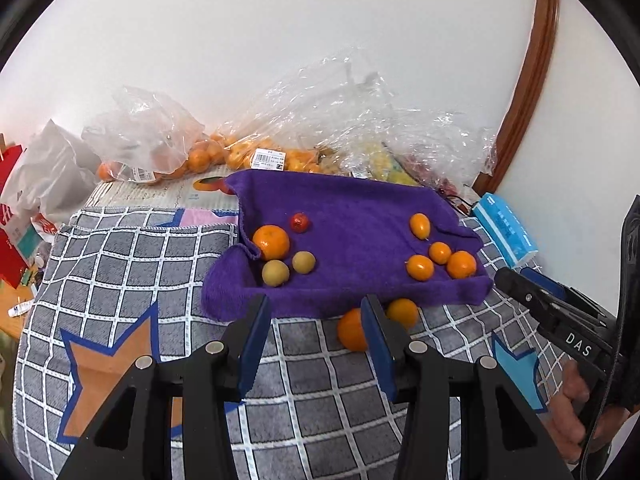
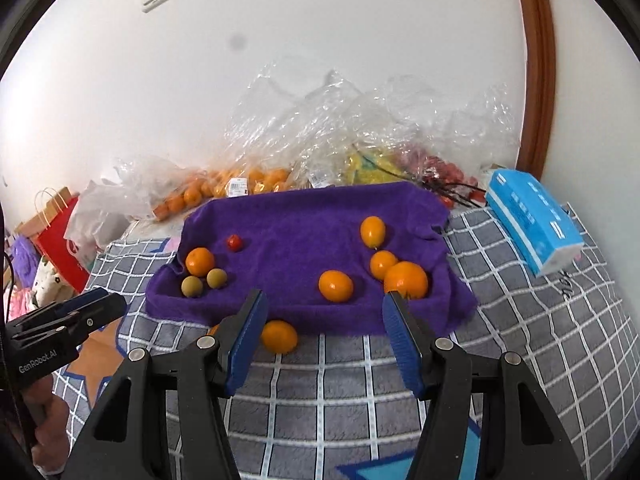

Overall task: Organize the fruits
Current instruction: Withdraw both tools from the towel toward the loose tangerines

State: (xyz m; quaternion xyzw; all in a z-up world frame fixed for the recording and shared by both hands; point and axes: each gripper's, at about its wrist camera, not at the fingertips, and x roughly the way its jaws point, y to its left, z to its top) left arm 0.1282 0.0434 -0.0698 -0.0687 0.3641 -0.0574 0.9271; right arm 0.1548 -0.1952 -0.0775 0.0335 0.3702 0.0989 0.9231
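A purple towel (image 1: 352,240) (image 2: 304,240) lies on the grey checked blanket. On its left sit a mandarin (image 1: 271,242) (image 2: 199,261), a small red fruit (image 1: 299,222) (image 2: 235,242) and two green-yellow fruits (image 1: 275,273) (image 2: 192,286). On its right lie several orange fruits (image 1: 420,267) (image 2: 405,280). Two oranges (image 1: 351,330) (image 2: 279,336) lie on the blanket just in front of the towel. My left gripper (image 1: 316,312) is open and empty above the towel's front edge. My right gripper (image 2: 324,308) is open and empty, short of the towel.
Clear plastic bags of fruit (image 1: 256,152) (image 2: 320,152) pile up along the wall behind the towel. A blue tissue pack (image 1: 505,230) (image 2: 534,226) lies at the right. Red paper bags (image 1: 12,216) (image 2: 60,232) stand at the left. A brown door frame (image 2: 538,60) rises at the right.
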